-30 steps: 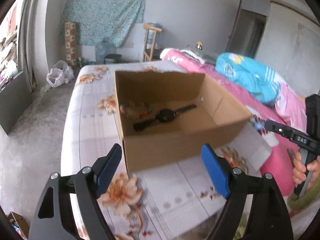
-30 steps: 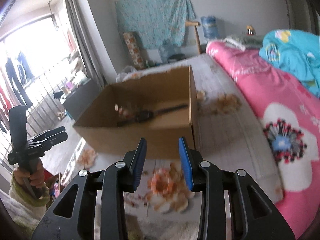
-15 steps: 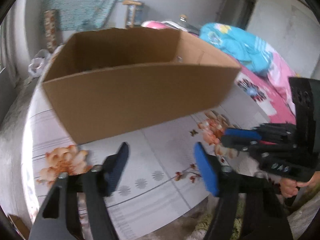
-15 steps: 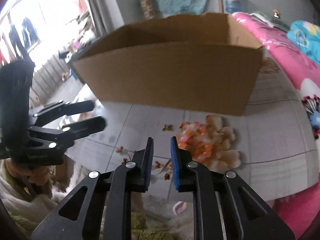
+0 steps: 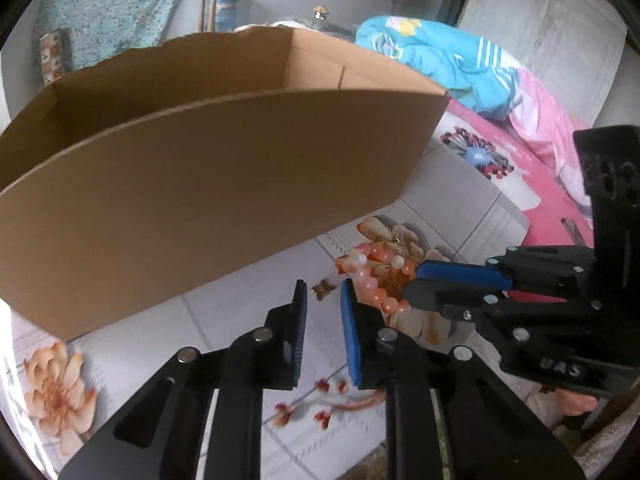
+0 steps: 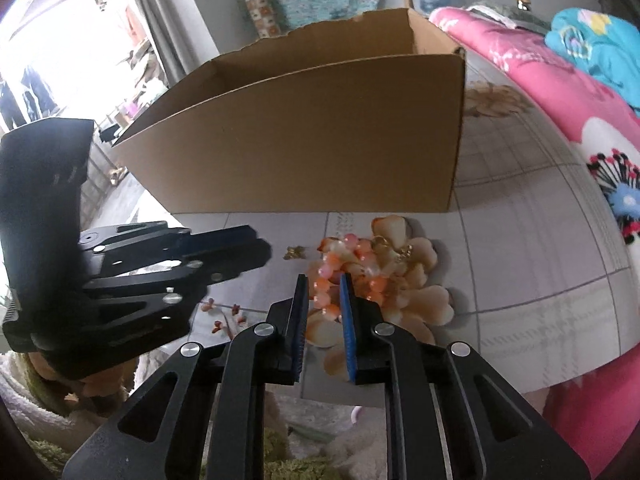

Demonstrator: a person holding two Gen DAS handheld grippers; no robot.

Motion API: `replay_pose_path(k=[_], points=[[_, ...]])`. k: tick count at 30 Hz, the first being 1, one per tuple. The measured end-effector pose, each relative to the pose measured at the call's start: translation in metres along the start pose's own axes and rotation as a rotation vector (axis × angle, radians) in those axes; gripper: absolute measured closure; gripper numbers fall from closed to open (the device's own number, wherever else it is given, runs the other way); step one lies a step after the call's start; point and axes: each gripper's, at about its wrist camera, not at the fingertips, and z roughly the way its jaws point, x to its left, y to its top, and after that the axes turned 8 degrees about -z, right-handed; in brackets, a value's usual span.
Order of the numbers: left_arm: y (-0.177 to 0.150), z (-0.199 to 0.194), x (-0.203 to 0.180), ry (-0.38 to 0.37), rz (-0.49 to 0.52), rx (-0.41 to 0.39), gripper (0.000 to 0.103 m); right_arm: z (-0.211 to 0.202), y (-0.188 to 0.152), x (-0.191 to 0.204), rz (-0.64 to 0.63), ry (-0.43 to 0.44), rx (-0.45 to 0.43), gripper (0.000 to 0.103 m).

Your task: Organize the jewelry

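Closing noted on left gripper (image 5: 323, 292): narrow gap, down from wide a second ago, nothing between. Narrow too on right gripper (image 6: 323, 284), astride pink bead bracelet (image 6: 358, 250) at lower centre on floral tablecloth (image 6: 520, 240); pressing contact not determinable. Behind, cardboard box (image 5: 200, 184), now nearer, filling upper frame.

Both grippers are tipped steeply down and sitting close together, tips nearly meeting. The left black two-finger gripper with blue pads (image 5: 324, 300) has just been closing, and its jaws are now down to a narrow gap with nothing pinched in it. The right black gripper with blue pads (image 6: 324, 292) is at about the same narrow gap, pads not pressing on anything. A bit of the hand (image 5: 576, 402) gripping the right handle shows underneath.
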Motion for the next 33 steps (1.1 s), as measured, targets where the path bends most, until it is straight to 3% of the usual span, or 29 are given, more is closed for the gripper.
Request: replay_pose_path(k=[8,14,20,33], points=[[0.002,0.020,-0.004,0.047,0.025,0.042,0.086,-0.008,-0.004,-0.006,0.005,-0.024,-0.013,0.087],[0.003,0.024,-0.010,0.076,0.055,0.024,0.087,-0.007,-0.009,-0.002,0.016,-0.022,-0.015,0.087],[-0.001,0.025,-0.016,0.133,0.111,-0.008,0.094,-0.007,-0.012,-0.003,0.020,-0.015,-0.009,0.087],[-0.008,0.016,-0.005,0.142,0.090,-0.022,0.098,-0.005,-0.004,0.009,-0.031,-0.025,-0.007,0.087]])
